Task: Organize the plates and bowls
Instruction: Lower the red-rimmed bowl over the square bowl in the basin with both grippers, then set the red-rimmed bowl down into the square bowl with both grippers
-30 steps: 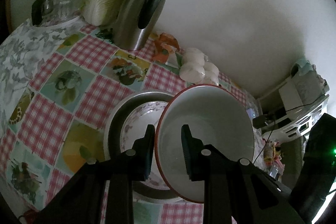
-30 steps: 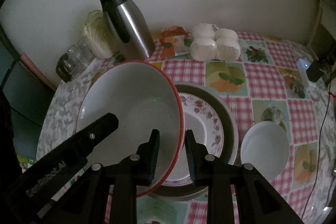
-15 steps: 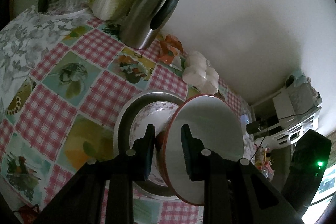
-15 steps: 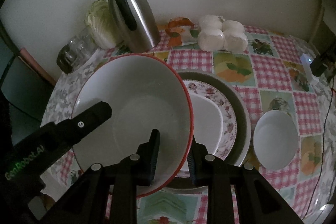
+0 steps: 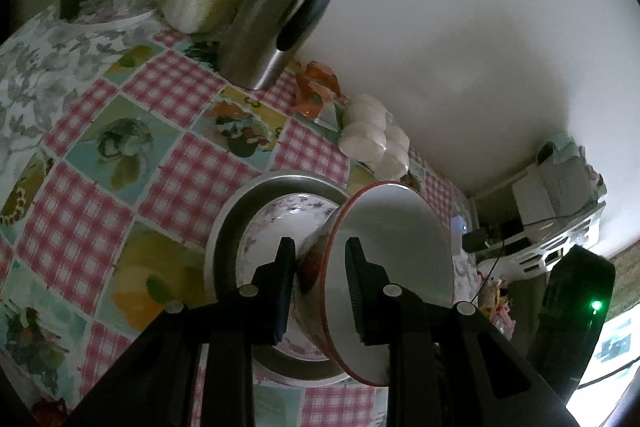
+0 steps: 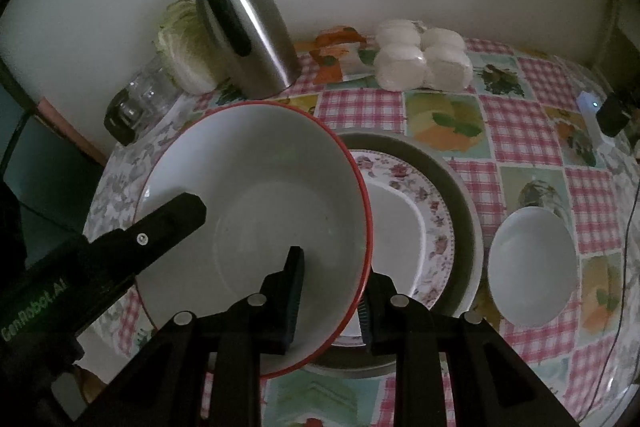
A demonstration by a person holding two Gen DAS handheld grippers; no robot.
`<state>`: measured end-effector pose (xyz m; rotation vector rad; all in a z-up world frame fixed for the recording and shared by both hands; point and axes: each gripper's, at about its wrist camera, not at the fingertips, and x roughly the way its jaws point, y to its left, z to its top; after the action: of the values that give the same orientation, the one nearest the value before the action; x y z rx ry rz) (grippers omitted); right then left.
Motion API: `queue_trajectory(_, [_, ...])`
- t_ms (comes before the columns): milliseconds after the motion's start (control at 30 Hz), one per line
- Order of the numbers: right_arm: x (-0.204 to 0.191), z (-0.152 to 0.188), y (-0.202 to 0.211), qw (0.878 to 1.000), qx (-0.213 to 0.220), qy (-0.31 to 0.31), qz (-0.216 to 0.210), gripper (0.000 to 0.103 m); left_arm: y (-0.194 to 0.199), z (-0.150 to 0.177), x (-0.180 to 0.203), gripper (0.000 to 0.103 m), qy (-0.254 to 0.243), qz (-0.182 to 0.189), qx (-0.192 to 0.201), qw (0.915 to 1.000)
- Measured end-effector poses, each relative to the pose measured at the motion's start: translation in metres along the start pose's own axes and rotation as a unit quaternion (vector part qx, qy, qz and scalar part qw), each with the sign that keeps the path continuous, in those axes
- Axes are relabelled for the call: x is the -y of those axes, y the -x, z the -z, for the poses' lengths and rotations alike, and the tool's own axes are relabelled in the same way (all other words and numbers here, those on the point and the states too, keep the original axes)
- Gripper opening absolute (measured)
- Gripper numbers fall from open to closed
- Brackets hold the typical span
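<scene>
The red-rimmed bowl (image 6: 256, 227) is held tilted at frame centre by both grippers, each with jaws clamped across its rim: the left gripper (image 5: 320, 281) on one side, the right gripper (image 6: 330, 301) on the other, probably so the wide bowl stays steady. It is carried just above the floral plate (image 6: 420, 211) nested in the grey dish (image 6: 464, 199). A small white bowl (image 6: 534, 263) lies at right. Open table (image 5: 100, 131) is seen at left; the steel jug (image 6: 252, 35) stands well apart.

Black grippers (image 6: 328, 297), silver screws, ribbed jaws
</scene>
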<state>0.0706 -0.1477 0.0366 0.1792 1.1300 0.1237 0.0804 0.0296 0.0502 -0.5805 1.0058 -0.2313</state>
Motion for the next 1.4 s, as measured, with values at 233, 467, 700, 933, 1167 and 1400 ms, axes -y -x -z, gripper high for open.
queue_trajectory(233, [0.021,-0.004,0.002,1.0,0.0,-0.024,0.002,0.026,-0.015,0.005,0.01,0.025,-0.017,0.007,-0.022,0.9996])
queue_trajectory(467, [0.033,-0.003,-0.005,0.999,-0.011,-0.034,0.013,0.027,-0.03,0.012,0.016,0.025,-0.033,-0.007,-0.041,0.9986])
queue_trajectory(700, [0.035,-0.004,-0.009,0.999,-0.017,-0.035,0.011,0.026,-0.037,0.015,0.014,0.025,-0.034,-0.016,-0.05,0.9981])
queue_trajectory(933, [0.037,-0.002,-0.017,0.999,-0.028,-0.039,0.008,0.027,-0.04,0.014,0.014,0.025,-0.032,-0.02,-0.054,0.9978])
queue_trajectory(1167, [0.037,-0.002,-0.023,0.999,-0.034,-0.037,0.004,0.027,-0.047,0.014,0.006,0.025,-0.024,-0.027,-0.065,0.9973])
queue_trajectory(1400, [0.037,-0.002,-0.025,0.999,-0.035,-0.036,0.006,0.029,-0.049,0.013,0.004,0.025,-0.017,-0.024,-0.069,0.9972])
